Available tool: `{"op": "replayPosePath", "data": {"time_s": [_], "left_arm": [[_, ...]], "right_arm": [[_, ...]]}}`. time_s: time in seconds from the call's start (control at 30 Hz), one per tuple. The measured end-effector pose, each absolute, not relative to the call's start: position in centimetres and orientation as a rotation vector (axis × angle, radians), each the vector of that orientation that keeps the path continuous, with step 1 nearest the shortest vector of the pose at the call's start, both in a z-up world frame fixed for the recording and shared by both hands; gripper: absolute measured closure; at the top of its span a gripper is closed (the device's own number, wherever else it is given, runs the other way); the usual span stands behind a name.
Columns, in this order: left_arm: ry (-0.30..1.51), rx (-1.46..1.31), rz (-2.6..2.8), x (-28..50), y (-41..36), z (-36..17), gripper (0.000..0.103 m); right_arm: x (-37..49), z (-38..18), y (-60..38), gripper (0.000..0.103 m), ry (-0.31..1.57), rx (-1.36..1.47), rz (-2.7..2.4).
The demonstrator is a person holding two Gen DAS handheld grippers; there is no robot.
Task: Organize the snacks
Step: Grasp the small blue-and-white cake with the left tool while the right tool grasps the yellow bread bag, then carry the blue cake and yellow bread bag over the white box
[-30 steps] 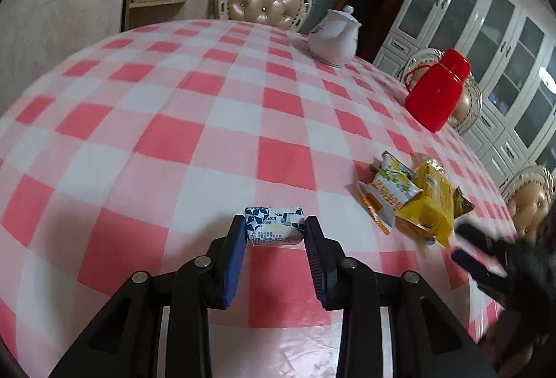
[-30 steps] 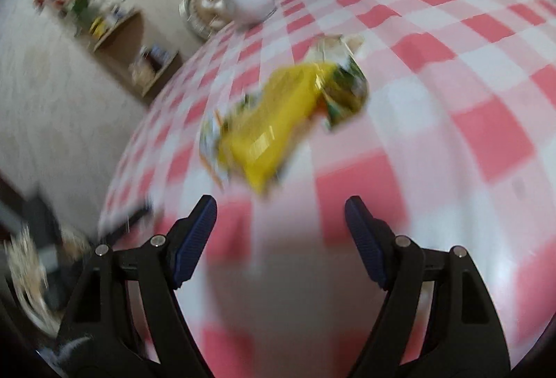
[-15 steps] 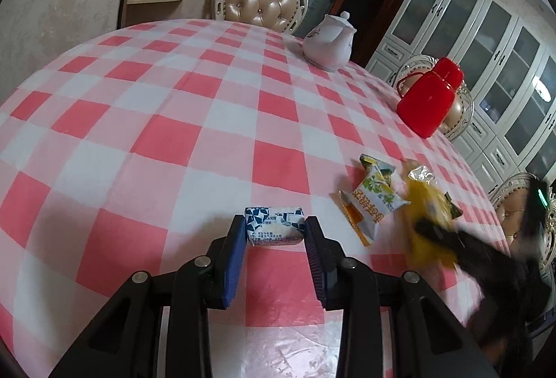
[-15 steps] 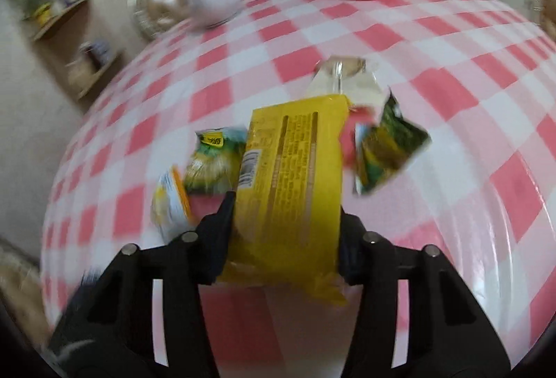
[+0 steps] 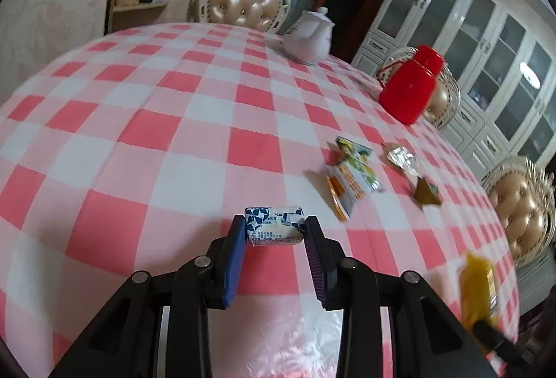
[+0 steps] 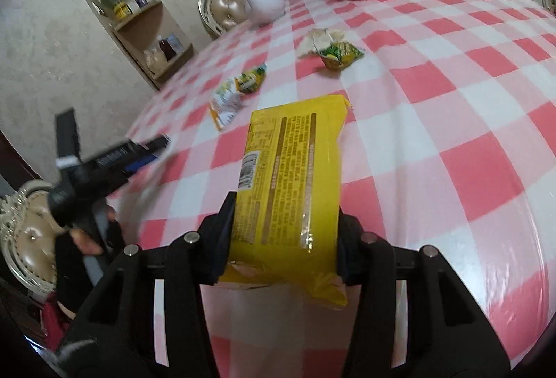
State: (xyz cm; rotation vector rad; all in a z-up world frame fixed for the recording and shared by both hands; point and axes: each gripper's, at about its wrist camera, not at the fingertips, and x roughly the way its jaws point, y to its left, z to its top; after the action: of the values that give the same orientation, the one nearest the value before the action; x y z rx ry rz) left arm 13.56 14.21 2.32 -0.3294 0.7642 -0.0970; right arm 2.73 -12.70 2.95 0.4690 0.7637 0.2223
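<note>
On the checked table a white teapot sits at twelve o'clock and a red jug at one, with small loose packets between them and me; nothing blocks either hand. My left gripper has its jaws closed on a blue-and-white wrapped candy (barely off the cloth). My right gripper clamps the yellow snack pack, print side up, above the table.
</note>
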Motion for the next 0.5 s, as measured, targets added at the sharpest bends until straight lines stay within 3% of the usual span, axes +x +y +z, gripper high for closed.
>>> {"op": "replayPosePath", "data": {"time_s": [0.5], "left_arm": [[0.703, -0.253, -0.063, 7.0, 10.7, 3.6, 0.068]], "right_arm": [[3.4, 3.0, -12.0, 0.051, 0.781, 0.488, 0.264]]}}
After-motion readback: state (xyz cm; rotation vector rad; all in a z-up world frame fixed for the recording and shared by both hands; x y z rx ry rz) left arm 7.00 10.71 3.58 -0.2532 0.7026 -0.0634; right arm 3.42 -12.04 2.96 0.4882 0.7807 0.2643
